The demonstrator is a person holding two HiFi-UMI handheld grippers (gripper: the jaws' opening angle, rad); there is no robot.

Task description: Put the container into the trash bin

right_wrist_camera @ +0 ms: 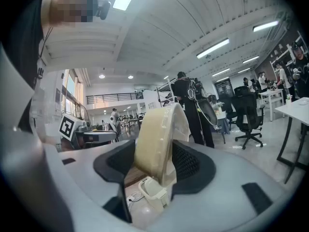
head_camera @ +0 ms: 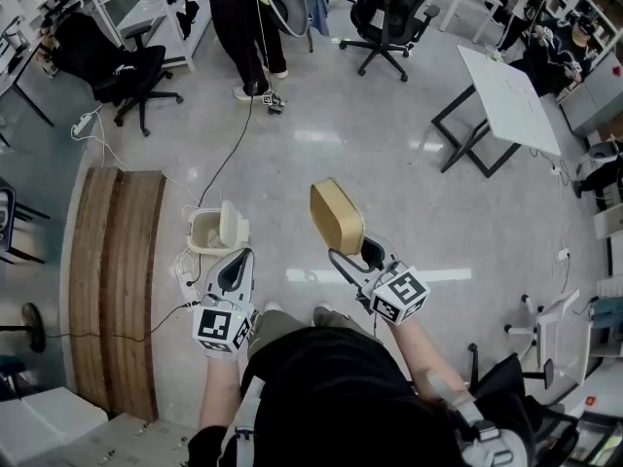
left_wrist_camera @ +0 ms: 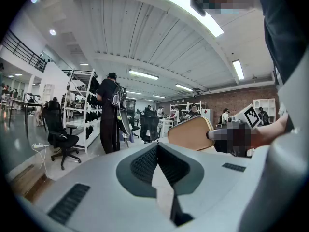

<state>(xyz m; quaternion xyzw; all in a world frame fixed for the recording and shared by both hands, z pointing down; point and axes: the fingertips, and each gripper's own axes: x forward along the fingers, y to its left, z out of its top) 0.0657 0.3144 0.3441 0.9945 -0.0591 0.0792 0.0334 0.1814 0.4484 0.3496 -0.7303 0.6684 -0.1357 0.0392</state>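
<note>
My right gripper (head_camera: 352, 255) is shut on the lower edge of a tan, flat lidded container (head_camera: 337, 216), which it holds upright on edge above the floor. In the right gripper view the container (right_wrist_camera: 157, 141) fills the gap between the jaws (right_wrist_camera: 154, 154), and both pads press on it. A small white trash bin (head_camera: 208, 232) with its flip lid raised stands on the floor, left of the container; it also shows below the jaws (right_wrist_camera: 152, 190). My left gripper (head_camera: 237, 261) hovers just in front of the bin, shut and empty (left_wrist_camera: 157, 146). The container (left_wrist_camera: 190, 133) shows to its right.
A wooden platform (head_camera: 122, 280) lies left of the bin, with white cables (head_camera: 185, 270) beside it. A person (head_camera: 243, 27) stands farther off, with office chairs (head_camera: 389, 17) and a white table (head_camera: 508, 95) beyond.
</note>
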